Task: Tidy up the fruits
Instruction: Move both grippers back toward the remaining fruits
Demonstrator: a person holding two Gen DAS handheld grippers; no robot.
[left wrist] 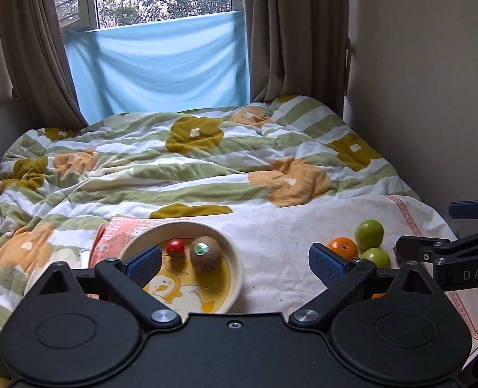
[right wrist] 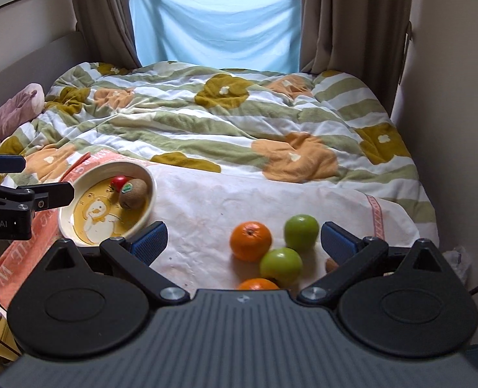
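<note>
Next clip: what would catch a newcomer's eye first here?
Probably the bright fruit cluster on the white cloth: two oranges and two green apples, right ahead of the open right tool. Next, the duck-patterned bowl to the left, holding a kiwi and a small red fruit. Behind everything lies the flowered duvet.

Matte black left gripper (left wrist: pixel 235 263) with two rounded lobes, triangular cut-outs, silver pivot screws (left wrist: pixel 165 316); blue textured pads (left wrist: pixel 143 263) on angled black fingers; same build on right gripper (right wrist: pixel 243 242), grey ribbed centre plate (right wrist: pixel 242 329); white lettering "DAS" and "obot.AI" on side housings.
</note>
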